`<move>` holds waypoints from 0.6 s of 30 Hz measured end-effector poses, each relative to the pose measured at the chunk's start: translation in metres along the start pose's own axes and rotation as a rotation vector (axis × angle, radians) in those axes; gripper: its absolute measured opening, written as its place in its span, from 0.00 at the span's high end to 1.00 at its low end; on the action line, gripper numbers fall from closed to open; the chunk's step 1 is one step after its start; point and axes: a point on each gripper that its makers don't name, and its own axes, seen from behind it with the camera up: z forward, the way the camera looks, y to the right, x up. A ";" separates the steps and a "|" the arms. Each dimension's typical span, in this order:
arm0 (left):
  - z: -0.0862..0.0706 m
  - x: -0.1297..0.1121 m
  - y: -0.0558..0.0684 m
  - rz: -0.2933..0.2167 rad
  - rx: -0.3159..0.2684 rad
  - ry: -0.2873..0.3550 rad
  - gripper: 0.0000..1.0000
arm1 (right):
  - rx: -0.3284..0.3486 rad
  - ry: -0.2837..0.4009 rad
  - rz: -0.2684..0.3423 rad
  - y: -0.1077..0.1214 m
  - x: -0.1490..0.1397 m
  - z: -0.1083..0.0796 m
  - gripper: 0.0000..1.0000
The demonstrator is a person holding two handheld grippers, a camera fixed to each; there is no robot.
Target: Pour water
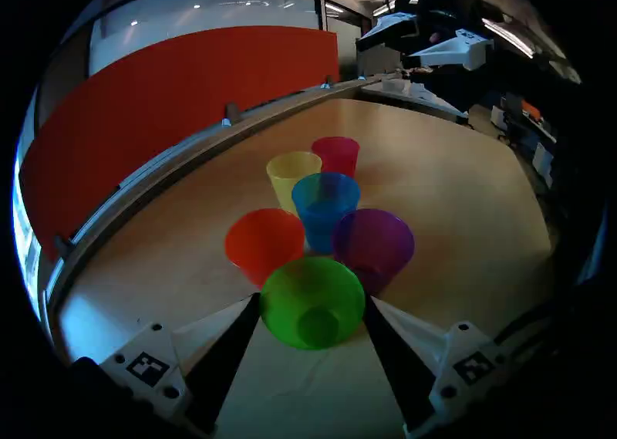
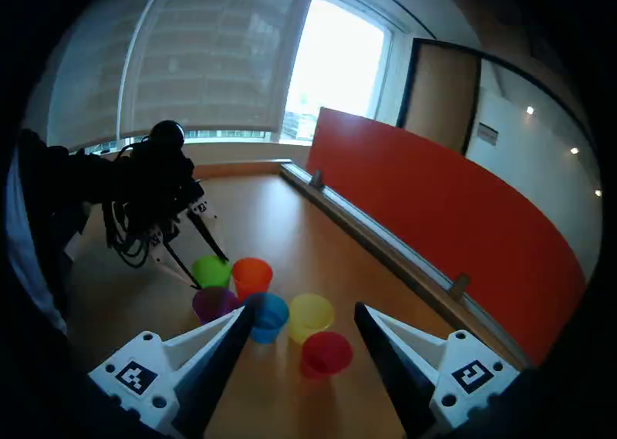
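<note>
Where the wooden table (image 1: 463, 207) runs along the red partition (image 1: 177, 92), with a bright window (image 2: 339, 69) at the far end in the right gripper view, six plastic cups stand upright in a tight cluster on the tabletop.

Nearest in the left gripper view is the green cup (image 1: 312, 315). It sits right between the fingers of the left gripper (image 1: 310, 302), which are spread to about the cup's width, one tip at each side of its rim. Whether they press on it cannot be told. Just behind it stand the orange cup (image 1: 264, 242) and the purple cup (image 1: 374, 246). The blue cup (image 1: 325, 207) is between and behind those two, and the yellow cup (image 1: 293, 173) and the red cup (image 1: 335, 155) are farthest off.

From the opposite side, the right gripper (image 2: 302, 308) is held wide apart, gripping nothing. The red cup shows in the gap between its fingers, clear of both, with the yellow and blue cups just beyond. Across the cluster, a dark-sleeved arm (image 2: 77, 180) holds the left gripper at the green cup.
</note>
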 end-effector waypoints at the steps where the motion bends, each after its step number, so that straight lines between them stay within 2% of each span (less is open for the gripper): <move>1: 0.001 0.000 0.000 0.000 0.000 0.000 0.07 | 0.000 0.000 0.000 0.000 0.000 0.000 0.00; 18: 0.005 0.001 0.002 -0.023 0.003 0.011 0.09 | -0.004 0.002 0.001 0.001 -0.002 0.000 0.00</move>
